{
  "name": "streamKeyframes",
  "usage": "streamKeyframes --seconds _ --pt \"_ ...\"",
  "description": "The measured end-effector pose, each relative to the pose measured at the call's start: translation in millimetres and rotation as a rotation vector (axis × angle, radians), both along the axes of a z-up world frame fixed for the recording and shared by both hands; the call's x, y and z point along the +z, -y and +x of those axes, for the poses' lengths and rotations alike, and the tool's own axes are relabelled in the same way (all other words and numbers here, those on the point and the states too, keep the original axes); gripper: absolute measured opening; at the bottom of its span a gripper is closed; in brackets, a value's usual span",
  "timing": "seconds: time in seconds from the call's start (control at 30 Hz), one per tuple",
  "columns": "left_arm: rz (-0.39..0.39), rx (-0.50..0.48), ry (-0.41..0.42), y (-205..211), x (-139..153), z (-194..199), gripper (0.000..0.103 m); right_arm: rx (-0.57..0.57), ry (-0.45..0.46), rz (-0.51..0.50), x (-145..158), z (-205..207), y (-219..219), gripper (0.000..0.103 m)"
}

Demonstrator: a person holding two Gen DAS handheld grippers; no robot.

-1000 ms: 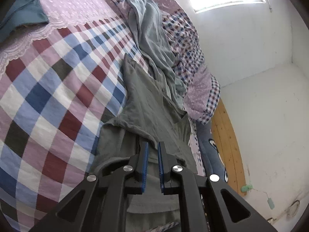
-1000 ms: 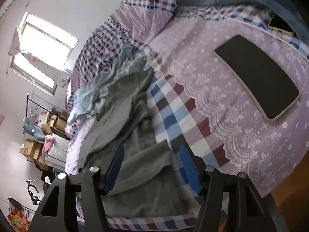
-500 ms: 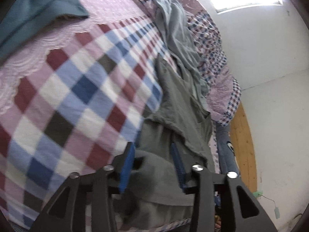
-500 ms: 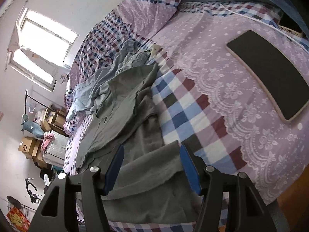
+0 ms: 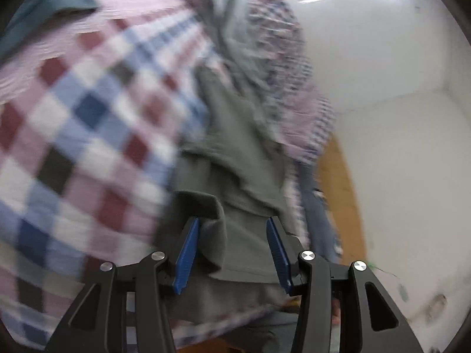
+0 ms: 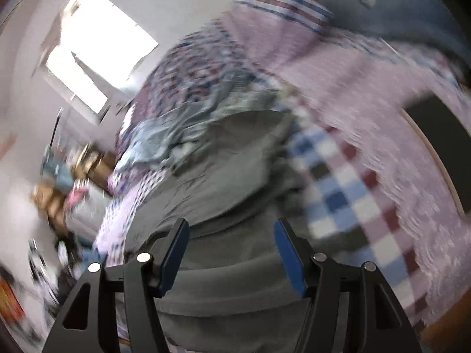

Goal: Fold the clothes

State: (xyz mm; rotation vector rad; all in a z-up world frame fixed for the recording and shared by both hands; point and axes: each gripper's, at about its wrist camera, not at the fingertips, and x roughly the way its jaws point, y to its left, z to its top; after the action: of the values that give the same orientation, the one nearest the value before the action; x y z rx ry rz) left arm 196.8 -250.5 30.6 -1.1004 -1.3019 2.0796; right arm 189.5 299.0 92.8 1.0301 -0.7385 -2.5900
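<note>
Although both views are smeared by motion blur, the main things can be told apart.

Garment: a soft grey-green cloth garment (image 5: 235, 158) lies rumpled and lengthwise on the bed, partly layered over itself, its near end reaching the bed's edge below both cameras; in the right wrist view (image 6: 229, 176) it fills the middle of the frame.

Bed: a bed under a chequered quilt of blue, dark red and white squares with a lilac lace-edged border (image 5: 88, 135) carries the garment.

Neighbour: a crumpled pale blue-grey cloth (image 6: 164, 141) lies just beyond the garment, touching its far end.

Left hand-held gripper (image 5: 232, 250): blue-padded jaws stand wide apart and hold nothing; a turned-up flap of the garment (image 5: 203, 203) rises just at the left pad.

Right hand-held gripper (image 6: 232, 253): jaws also wide apart and empty, hanging over the garment's near end.

Handling: judging by its soft creases, the fabric is light, limp and not fragile; it should drape and sag when lifted, and a pinch may gather more than one layer.

Where to grip: hems and corners look the surest holds, such as the raised flap by the left pad, with one gripper on each side of the near end.

Stage: whether the layering is a fold or plain rumpling cannot be told.
</note>
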Motion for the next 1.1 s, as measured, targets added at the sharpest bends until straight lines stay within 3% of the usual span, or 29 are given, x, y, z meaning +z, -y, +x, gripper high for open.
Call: streamKeyframes --seconds 0.13,0.27,0.37,0.47,0.5,0.67,0.77,0.97,1.03,1.1 --pt "-0.007 -0.031 0.025 -9.8 -2.3 -7.1 0.05 0.192 -0.123 0.196 11.8 6.4 79.5 0.064" --pt "-0.057 -0.016 0.095 -12.3 -9.4 -12.2 0.05 0.364 -0.171 0.322 -1.2 19.3 161.2 0.064" --pt "-0.037 -0.014 0.099 -10.7 -12.2 -10.1 0.049 0.49 -0.215 0.415 -13.2 29.4 217.5 0.064" --pt "0.022 -0.036 0.061 -11.1 -9.6 -9.7 0.022 0.594 -0.278 0.501 -23.2 40.5 263.0 0.064" --pt "0.038 -0.044 0.047 -11.9 -7.7 -9.3 0.022 0.616 -0.3 0.53 -26.5 44.0 275.6 0.064" --pt "0.103 -0.096 -0.017 -14.1 1.7 -10.6 0.02 0.672 -0.394 0.637 -34.9 47.5 325.5 0.064" --pt "0.128 -0.111 -0.009 -11.9 0.1 -13.7 0.02 0.683 -0.413 0.663 -40.5 41.0 345.1 0.064" --pt "0.165 -0.104 0.012 -6.7 -4.1 -18.7 0.021 0.673 -0.51 0.808 -52.5 35.6 379.0 0.062" --pt "0.177 -0.095 0.022 -4.4 -6.0 -19.8 0.021 0.679 -0.523 0.847 -56.3 31.3 387.2 0.055" --pt "0.188 -0.085 0.032 -2.1 -7.9 -20.9 0.023 0.673 -0.47 0.785 -54.6 17.4 380.7 0.051"
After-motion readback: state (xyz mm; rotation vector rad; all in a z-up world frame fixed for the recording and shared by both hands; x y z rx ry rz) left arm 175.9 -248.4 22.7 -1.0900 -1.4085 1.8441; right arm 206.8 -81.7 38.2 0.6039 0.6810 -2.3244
